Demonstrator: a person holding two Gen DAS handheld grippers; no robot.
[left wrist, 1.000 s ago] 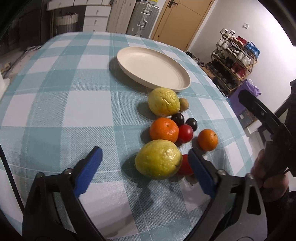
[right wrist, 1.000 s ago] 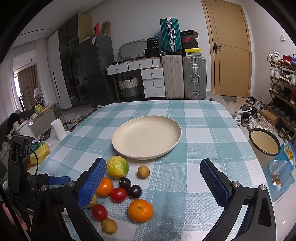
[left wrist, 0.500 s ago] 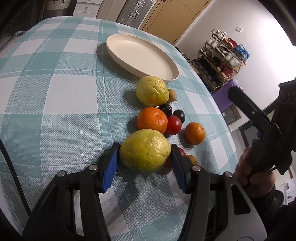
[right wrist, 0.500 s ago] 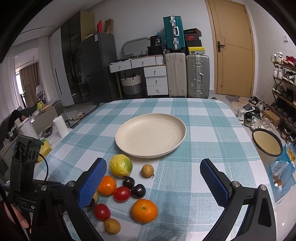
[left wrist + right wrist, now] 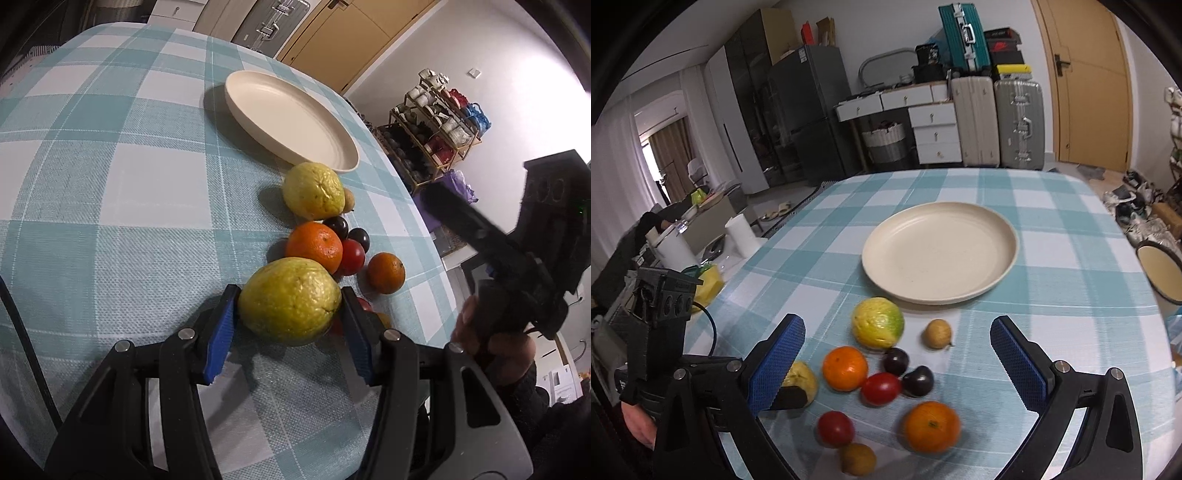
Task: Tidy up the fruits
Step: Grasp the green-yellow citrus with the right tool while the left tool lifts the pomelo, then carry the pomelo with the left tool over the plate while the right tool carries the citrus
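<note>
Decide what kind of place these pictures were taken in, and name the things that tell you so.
Most likely a lived-in home, a dining or living area. A table with a checked cloth holds a plate and fruit; suitcases, a fridge and a shoe rack line the walls.

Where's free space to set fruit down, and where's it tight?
Free: the plate, nothing on it, and bare cloth on the table away from the fruit. Tight: oranges, tomatoes, plums packed below the plate.
</note>
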